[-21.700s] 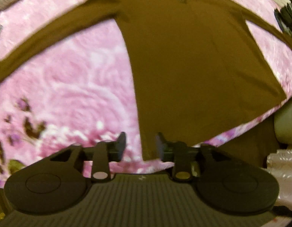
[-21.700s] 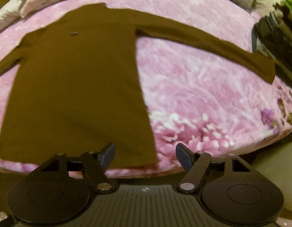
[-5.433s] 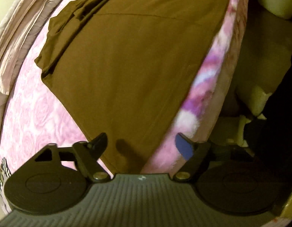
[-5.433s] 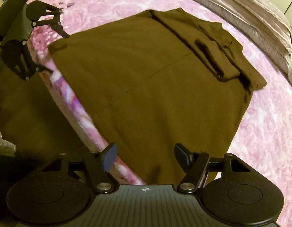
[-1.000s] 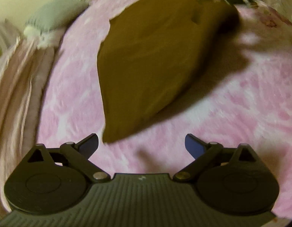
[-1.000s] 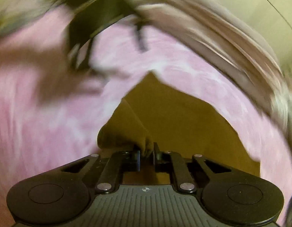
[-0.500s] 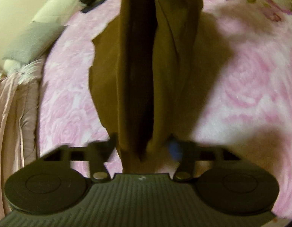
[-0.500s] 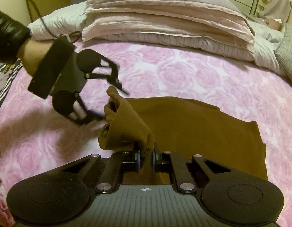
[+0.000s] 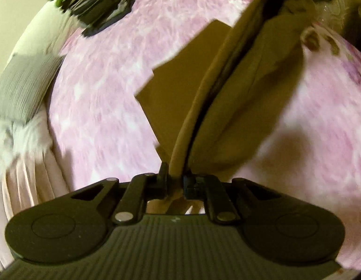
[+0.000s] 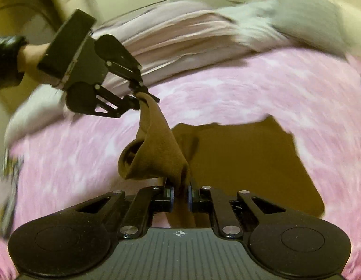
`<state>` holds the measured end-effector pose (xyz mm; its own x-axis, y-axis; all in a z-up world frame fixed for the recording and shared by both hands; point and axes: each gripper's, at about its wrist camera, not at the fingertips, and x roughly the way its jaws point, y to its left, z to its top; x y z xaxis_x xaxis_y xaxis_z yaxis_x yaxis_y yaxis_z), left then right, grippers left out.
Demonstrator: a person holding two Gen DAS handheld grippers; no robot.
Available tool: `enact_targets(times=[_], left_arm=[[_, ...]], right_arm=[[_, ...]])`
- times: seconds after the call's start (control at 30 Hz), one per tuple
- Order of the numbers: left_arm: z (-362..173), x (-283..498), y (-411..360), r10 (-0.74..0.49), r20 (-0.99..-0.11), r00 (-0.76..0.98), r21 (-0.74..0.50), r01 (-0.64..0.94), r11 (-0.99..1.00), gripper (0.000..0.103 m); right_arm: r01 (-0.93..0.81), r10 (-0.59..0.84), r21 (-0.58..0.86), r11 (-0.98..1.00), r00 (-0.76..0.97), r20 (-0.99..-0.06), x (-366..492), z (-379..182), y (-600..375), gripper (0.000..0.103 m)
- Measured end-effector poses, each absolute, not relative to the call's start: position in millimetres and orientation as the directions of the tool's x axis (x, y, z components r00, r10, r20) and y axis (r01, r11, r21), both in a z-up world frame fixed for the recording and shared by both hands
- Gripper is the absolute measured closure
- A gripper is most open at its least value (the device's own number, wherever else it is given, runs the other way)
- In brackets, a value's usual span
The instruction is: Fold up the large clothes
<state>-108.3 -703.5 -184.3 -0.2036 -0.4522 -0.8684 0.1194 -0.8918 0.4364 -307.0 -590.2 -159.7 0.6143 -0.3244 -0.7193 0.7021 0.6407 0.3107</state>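
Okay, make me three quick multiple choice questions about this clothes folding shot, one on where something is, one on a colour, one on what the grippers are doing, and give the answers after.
1. Where does the flat part of the brown garment lie?
A. on the pink floral bedspread
B. on a bare wooden floor
C. on a chair seat

2. What colour is the pillow at the bed's edge?
A. red
B. grey
C. navy

3. How does the raised fold hang?
A. free, with nothing holding it
B. from the left gripper alone
C. between the left gripper and the right gripper

Answers: 1 A, pink floral cover surrounds the cloth. 2 B, it shows as ribbed grey. 3 C, both jaws pinch brown cloth, the fold slung between.
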Motion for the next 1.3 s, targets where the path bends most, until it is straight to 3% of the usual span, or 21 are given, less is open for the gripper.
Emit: enact_targets(times=[0.23, 0.5, 0.6, 0.63, 0.67, 0.73, 0.83, 0.93, 1.07, 1.3], left_arm=[[-226.2, -224.6, -805.9, -0.303, -0.940, -0.156, 0.314, -0.046, -0.948, 0.094], [-294.8, -273.8, -855.0, -0.173, -0.981, -0.089, 0.179, -0.059, -0.982, 0.090], [-298.7, -272.7, -869.9, -0.167, -0.981, -0.098, 0.166, 0.019, -0.986, 0.076], [-295.0, -269.2, -876.4, -0.180, -0.977, -0.112, 0.174, 0.062, -0.983, 0.066], [-290.9, -266.2, -883.0, -0.199, -0.972, -0.129, 0.185, 0.112, -0.976, 0.064], [-271.4, -250.3, -898.1, -0.241, -0.956, -0.164, 0.198, 0.243, -0.950, 0.063], [-243.4, -219.2, -906.3, -0.327, -0.927, -0.185, 0.232, 0.401, -0.886, 0.063], [-230.7, -188.4, -897.6, -0.325, -0.924, -0.203, 0.191, 0.491, -0.850, 0.063], [-252.6, -169.8, -873.4, -0.240, -0.943, -0.232, 0.080, 0.543, -0.836, 0.063], [-308.3, -164.5, -869.8, -0.257, -0.938, -0.233, 0.070, 0.598, -0.798, 0.059]], right_arm=[[0.791, -0.346, 0.525, 0.313, 0.610, -0.713, -391.6, -209.3, -658.5, 0.097], [0.754, -0.331, 0.657, 0.013, 0.623, -0.709, -459.4, -274.4, -704.6, 0.097], [0.735, -0.319, 0.676, -0.054, 0.629, -0.709, -472.6, -288.5, -711.6, 0.096], [0.729, -0.325, 0.680, -0.075, 0.627, -0.708, -478.1, -289.7, -711.2, 0.095], [0.731, -0.335, 0.675, -0.095, 0.616, -0.713, -483.6, -288.8, -709.9, 0.093], [0.769, -0.369, 0.628, -0.119, 0.553, -0.747, -492.7, -276.3, -701.9, 0.085], [0.851, -0.459, 0.520, -0.070, 0.435, -0.775, -494.6, -244.1, -689.0, 0.081], [0.878, -0.533, 0.476, 0.053, 0.427, -0.730, -475.8, -215.2, -676.6, 0.078], [0.841, -0.493, 0.502, 0.203, 0.530, -0.690, -444.7, -221.5, -676.9, 0.076], [0.852, -0.483, 0.520, 0.060, 0.481, -0.732, -464.8, -275.2, -691.3, 0.076]])
